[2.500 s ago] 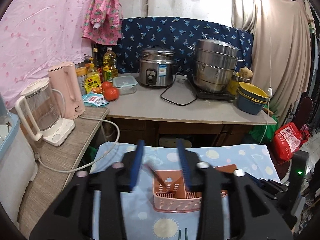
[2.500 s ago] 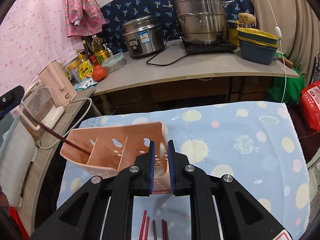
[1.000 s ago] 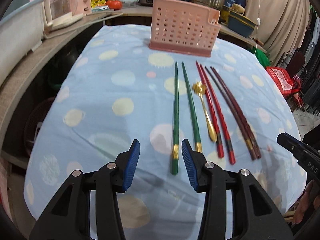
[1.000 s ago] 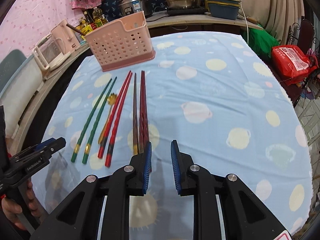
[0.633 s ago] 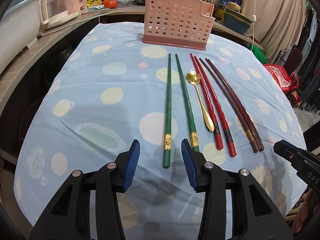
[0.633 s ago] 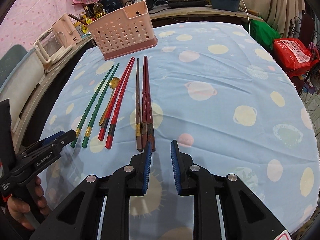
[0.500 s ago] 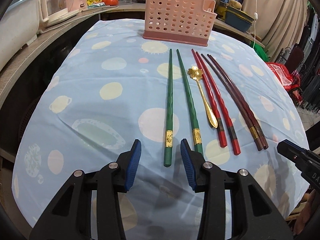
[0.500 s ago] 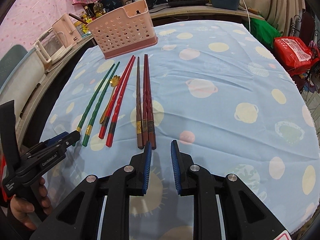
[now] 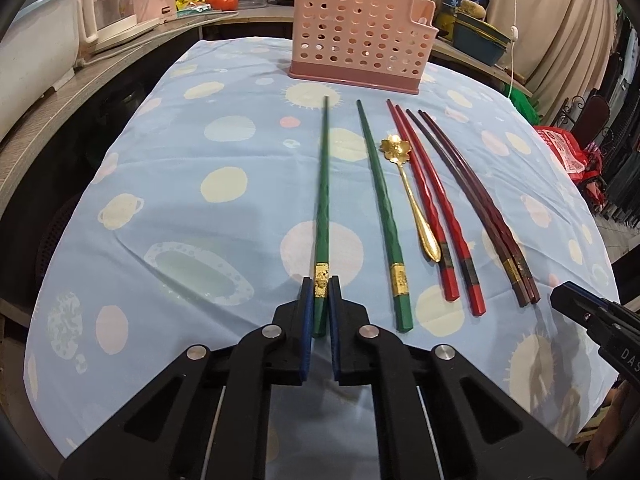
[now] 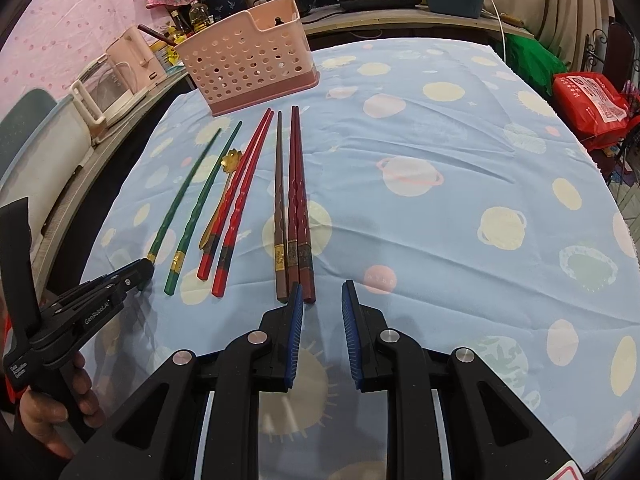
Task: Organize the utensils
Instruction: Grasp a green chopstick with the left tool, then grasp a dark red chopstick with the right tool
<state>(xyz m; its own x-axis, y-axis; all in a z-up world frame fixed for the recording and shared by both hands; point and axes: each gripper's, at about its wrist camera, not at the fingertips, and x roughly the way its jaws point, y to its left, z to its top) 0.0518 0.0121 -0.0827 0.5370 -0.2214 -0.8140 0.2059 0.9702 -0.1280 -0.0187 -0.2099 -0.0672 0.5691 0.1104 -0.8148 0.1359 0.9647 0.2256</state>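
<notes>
The left gripper (image 9: 321, 300) is closing on the thick gold-banded end of the outer green chopstick (image 9: 322, 200), which lies on the tablecloth (image 9: 180, 208) and looks light, stiff and slippery, while the right gripper (image 10: 320, 300) waits slightly open, holding nothing.

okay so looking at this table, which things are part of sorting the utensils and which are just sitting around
Part of the job: green chopstick in the closing left gripper, second green chopstick, gold spoon, red chopsticks, dark brown chopsticks, pink utensil basket.

Lying about: kettle, tomato, red bag.
</notes>
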